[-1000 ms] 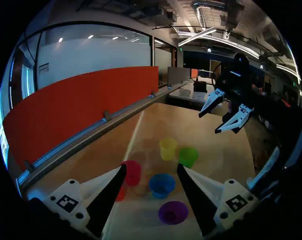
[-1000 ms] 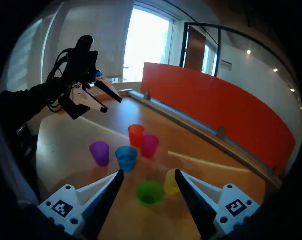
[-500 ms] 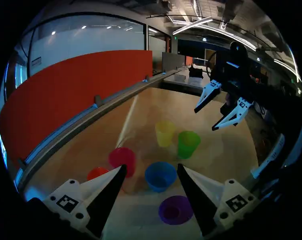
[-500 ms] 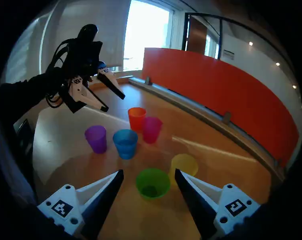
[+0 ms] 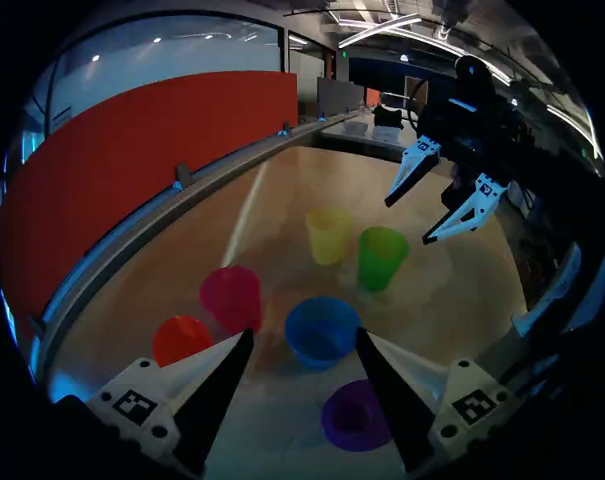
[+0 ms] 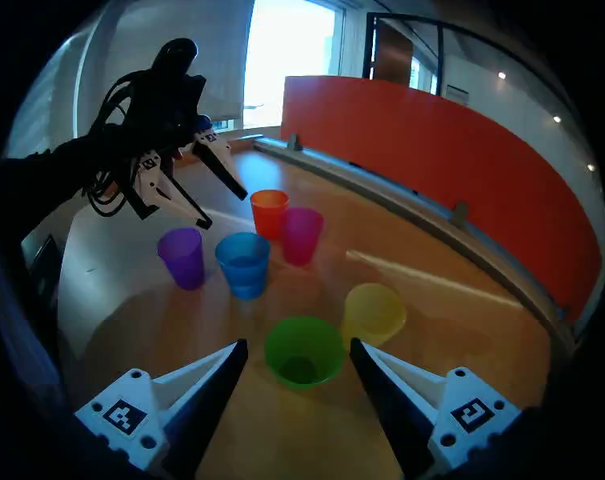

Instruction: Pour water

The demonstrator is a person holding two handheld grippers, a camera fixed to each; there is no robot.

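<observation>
- Left gripper view shows six cups, one of each colour: orange cup [image 5: 181, 340], pink cup [image 5: 232, 298], blue cup [image 5: 322, 330], purple cup [image 5: 354, 414], yellow cup [image 5: 328, 234], green cup [image 5: 381, 256].
- Two grippers: the left gripper [image 5: 302, 331] just over the blue cup, and the right gripper [image 5: 406, 222] above and beyond the green one.
- All the cups are upright, open-topped plastic tumblers, clustered on the wooden table [image 5: 462, 288]. I cannot tell whether any holds water.
- Both pairs of jaws are spread wide and empty.
- Since a second ago both grippers have come closer to the cups, and the orange cup is now in full sight.
</observation>
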